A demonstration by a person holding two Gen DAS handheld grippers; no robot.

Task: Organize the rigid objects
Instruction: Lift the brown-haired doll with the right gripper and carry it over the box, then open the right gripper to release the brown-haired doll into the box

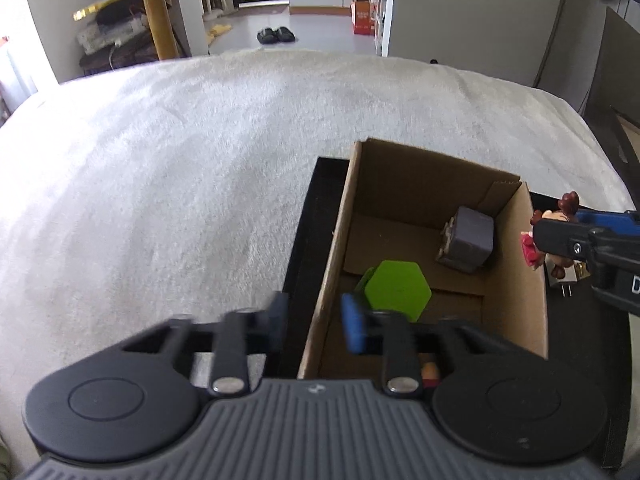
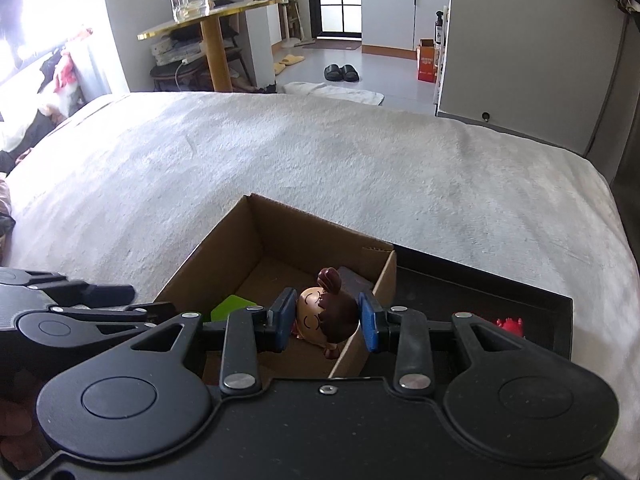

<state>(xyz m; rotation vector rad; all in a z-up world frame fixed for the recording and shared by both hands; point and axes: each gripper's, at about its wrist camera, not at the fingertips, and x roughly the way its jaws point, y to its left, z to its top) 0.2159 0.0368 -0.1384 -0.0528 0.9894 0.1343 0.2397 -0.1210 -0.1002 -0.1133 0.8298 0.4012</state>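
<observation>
Counting items: one open brown cardboard box (image 1: 420, 208), plain corrugated walls, flaps gone from the top, resting on one flat black tray (image 1: 316, 216), which lies on the bed's white fuzzy blanket (image 1: 180, 160).

Inside the box, seen from the left wrist view: one bright green hexagonal plastic block (image 1: 398, 290), smooth and flat-faced, lying on the cardboard floor; one dull grey-purple cube (image 1: 468, 242) with a paler patterned side, tilted in the far right corner. A small orange-and-red object shows at the near edge, behind the tool; I cannot tell what it is.

One small glossy figurine with brown hair buns and a pink dress (image 2: 326, 316). Right tool (image 2: 324, 322) clamps it by the round head between two blue pads, above the box's right wall, head turned sideways.

Left tool (image 1: 314, 320) holds nothing, its pads moderately apart straddling the box's left wall, one pad outside, one inside near the green block.

On the tray right of the box: one red spiky plastic piece (image 2: 509, 325), and one white plug with two metal prongs (image 1: 565, 282).
</observation>
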